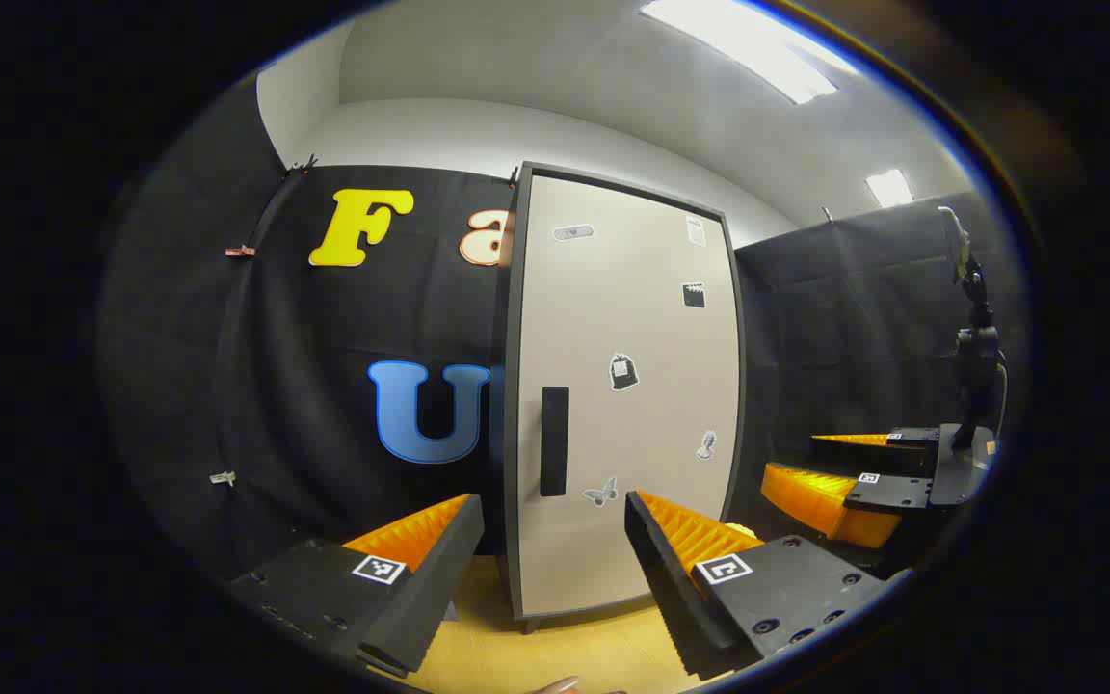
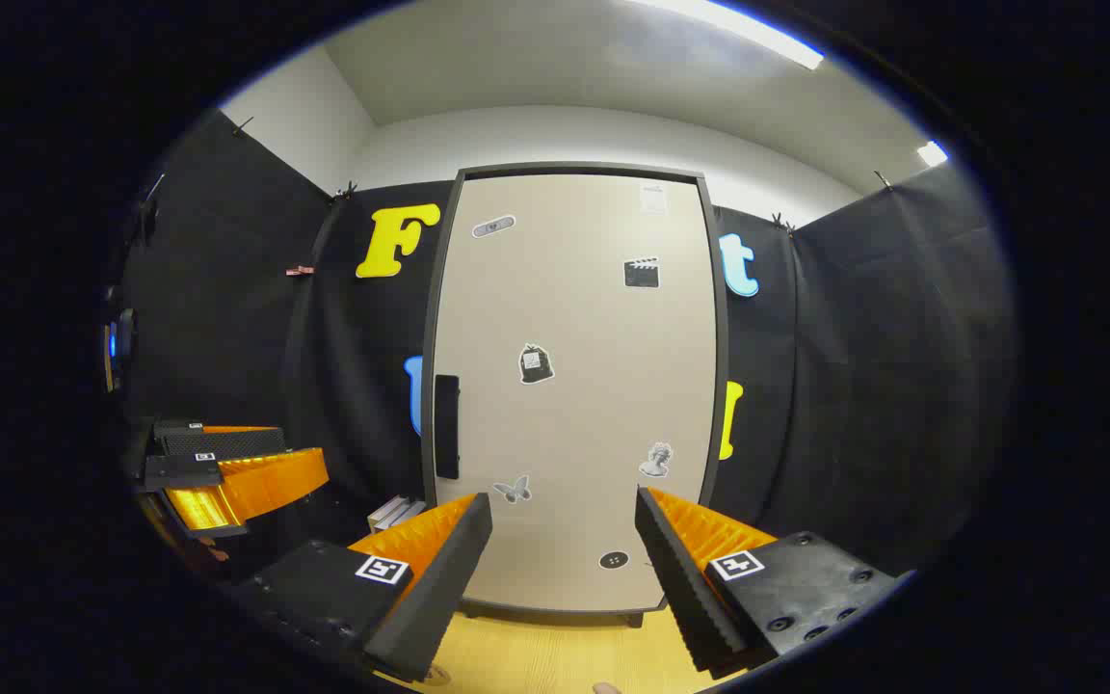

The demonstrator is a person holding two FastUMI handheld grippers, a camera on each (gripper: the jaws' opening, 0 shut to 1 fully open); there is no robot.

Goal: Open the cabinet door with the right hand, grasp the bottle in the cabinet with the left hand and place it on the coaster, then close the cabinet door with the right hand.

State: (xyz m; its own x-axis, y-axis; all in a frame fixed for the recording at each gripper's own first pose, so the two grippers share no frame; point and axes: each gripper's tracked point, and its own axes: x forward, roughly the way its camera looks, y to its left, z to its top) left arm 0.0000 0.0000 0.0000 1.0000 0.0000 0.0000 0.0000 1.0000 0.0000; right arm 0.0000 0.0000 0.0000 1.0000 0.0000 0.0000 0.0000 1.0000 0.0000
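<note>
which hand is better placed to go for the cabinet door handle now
Right. In the right gripper view the right hand-held gripper is open and faces the closed cabinet door squarely, the handle just left of its fingers. The left hand-held gripper, also open, sees the door at an angle.

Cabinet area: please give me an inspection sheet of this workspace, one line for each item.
Surface: light wooden table, bare in front of the cabinet.
Job's things: cabinet door is closed, with a dark handle on its left edge and several stickers; bottle and coaster nothing seen.
Clutter: a small pale stack lies left of the cabinet; I cannot tell what it is.
Grippers: left claw open, held in front of the door, empty; right claw open, facing the door, empty.
Cables: a thin cable runs by the camera stand at the right side.
Surroundings: black cloth wall, white ceiling with lit panels.
</note>
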